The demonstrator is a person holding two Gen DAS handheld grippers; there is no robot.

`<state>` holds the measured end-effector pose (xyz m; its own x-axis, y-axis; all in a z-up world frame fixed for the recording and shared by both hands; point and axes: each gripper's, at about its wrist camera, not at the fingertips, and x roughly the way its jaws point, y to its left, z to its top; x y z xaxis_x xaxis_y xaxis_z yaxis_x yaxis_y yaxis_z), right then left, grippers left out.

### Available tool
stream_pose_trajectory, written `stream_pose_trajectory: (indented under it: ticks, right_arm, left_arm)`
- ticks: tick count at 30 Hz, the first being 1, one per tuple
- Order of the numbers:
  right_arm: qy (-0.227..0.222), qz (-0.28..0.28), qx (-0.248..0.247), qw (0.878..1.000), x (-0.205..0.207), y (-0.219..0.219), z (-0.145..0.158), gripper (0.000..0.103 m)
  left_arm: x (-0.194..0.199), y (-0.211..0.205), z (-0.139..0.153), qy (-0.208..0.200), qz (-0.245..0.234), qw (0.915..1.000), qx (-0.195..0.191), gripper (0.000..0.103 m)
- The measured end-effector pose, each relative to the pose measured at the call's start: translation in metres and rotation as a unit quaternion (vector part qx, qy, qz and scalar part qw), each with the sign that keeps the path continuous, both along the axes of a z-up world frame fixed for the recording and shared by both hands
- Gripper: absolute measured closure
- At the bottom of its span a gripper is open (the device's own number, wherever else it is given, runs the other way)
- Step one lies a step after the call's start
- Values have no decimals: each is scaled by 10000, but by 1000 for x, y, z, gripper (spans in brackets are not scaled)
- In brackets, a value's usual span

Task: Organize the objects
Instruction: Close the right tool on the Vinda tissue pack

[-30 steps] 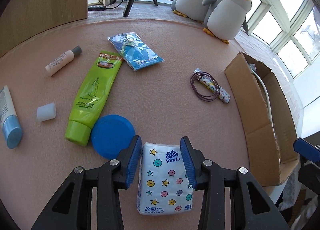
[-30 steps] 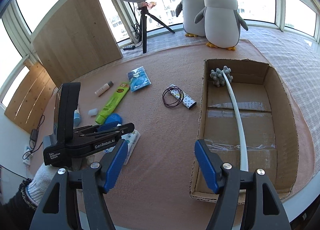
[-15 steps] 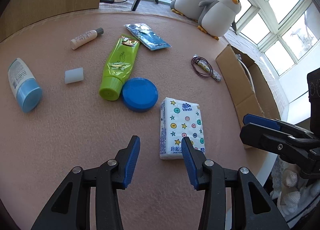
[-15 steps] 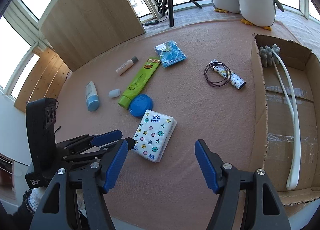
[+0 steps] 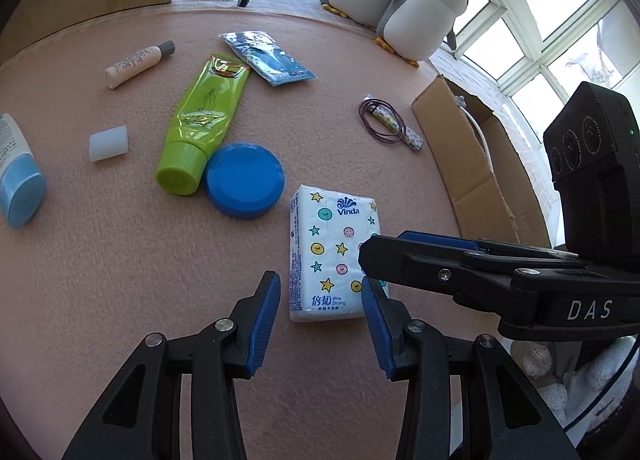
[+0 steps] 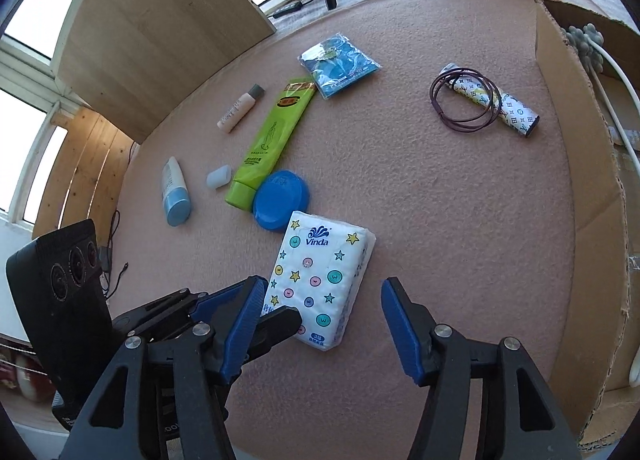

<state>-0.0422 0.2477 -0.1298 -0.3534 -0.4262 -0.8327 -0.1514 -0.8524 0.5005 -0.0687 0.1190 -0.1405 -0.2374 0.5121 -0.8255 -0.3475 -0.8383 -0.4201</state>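
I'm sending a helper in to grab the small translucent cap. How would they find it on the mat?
On the pink mat, find the long lime-green tube. The translucent cap lies just beside the tube's capped end, between it and the blue-capped white bottle. It is the smallest item there, a plain whitish stub with no label.

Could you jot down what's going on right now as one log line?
left gripper: open, empty | right gripper: open, empty | both at Vinda tissue pack flat on pink mat | cardboard box: holds white-handled brush
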Motion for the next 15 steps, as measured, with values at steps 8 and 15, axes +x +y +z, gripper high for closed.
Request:
stream_pose_trajectory:
  ticks: [8,15]
  right_arm:
    - [-64,95,-64,9999,-2,-4,-7,67]
    - [73,114,54,9999,6,1,3,70]
  left_arm:
    - [2,11,0,5,-110,9999,6,64]
    - [8,19,11,101,-157,9998,55,65]
